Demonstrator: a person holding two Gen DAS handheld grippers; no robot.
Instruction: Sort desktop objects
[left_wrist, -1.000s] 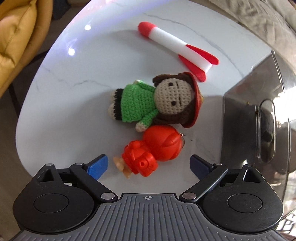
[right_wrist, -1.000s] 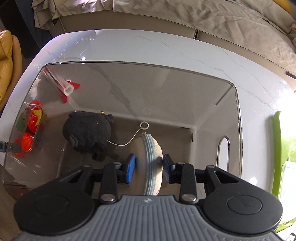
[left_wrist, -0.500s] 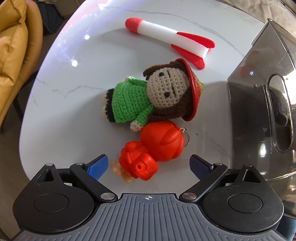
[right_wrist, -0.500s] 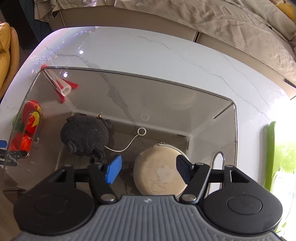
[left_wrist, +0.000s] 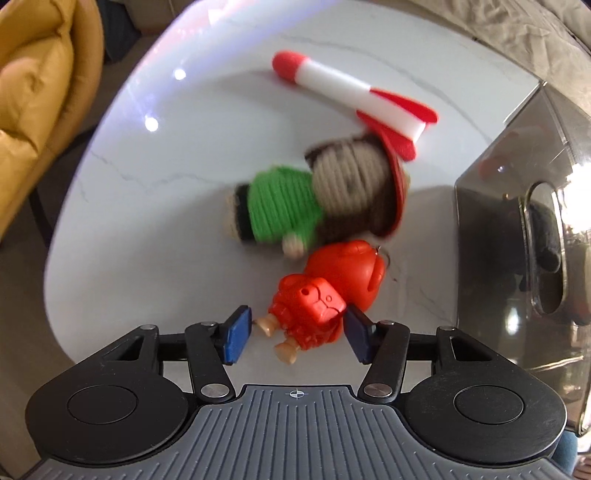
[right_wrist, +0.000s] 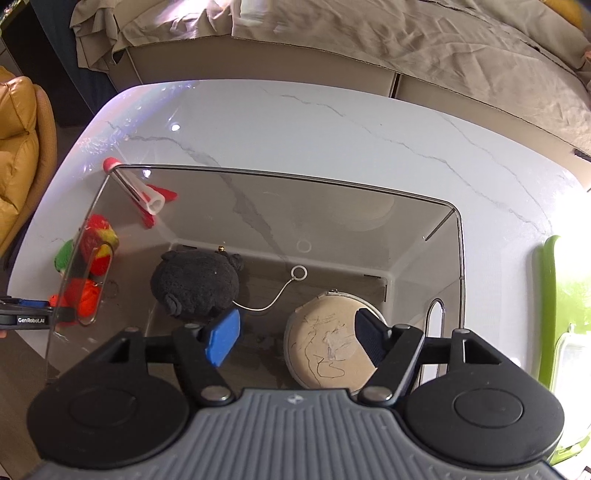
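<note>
Orange figure (left_wrist: 325, 295) sits between the closing left tongs (left_wrist: 297, 334), right pad touching it, left pad just clear. "GenRobot.AI" reads on the left tongs' side. Right tongs (right_wrist: 295, 341) apart, empty, over the beige pouch (right_wrist: 328, 343) in the clear bin (right_wrist: 458, 258).

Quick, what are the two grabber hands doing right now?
Left gripper: closing around the orange toy figure, left pad not touching yet.
Right gripper: open, empty, above the round tan pouch in the clear bin.

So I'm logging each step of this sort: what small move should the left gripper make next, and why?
Probably finish closing and then lift. The left gripper is closing around the orange toy figure, which lies between its fingers on the table; one finger looks to touch it, the other shows a gap. The clear bin beside it already holds other toys.
</note>
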